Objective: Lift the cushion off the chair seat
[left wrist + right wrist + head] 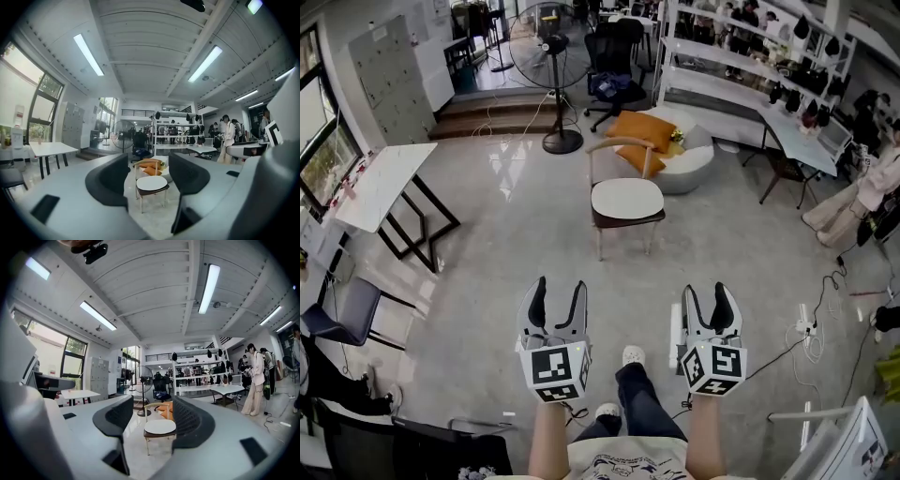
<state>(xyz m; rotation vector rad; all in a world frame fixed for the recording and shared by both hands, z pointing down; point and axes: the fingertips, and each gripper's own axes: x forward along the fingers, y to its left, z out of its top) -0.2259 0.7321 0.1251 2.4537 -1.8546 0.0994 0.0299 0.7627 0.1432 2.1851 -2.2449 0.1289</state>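
Observation:
A white, rounded cushion [627, 198] lies flat on the seat of a wooden chair [622, 144] that stands alone on the shiny floor, well ahead of me. Both grippers are held low and side by side, far short of the chair. My left gripper [560, 287] is open with nothing between its jaws. My right gripper [706, 292] is open and empty too. The left gripper view frames the cushion [151, 183] between the left gripper's [149, 171] dark pads, far off. The right gripper view shows the cushion [160, 427] the same way, beyond the right gripper [151, 420].
Behind the chair sits a white lounge seat with orange cushions [645, 131]. A standing fan [548, 56] is at the back, a white table [384, 183] at the left, a dark chair [342, 314] nearer left. Cables and a power strip [807, 328] lie on the floor at the right.

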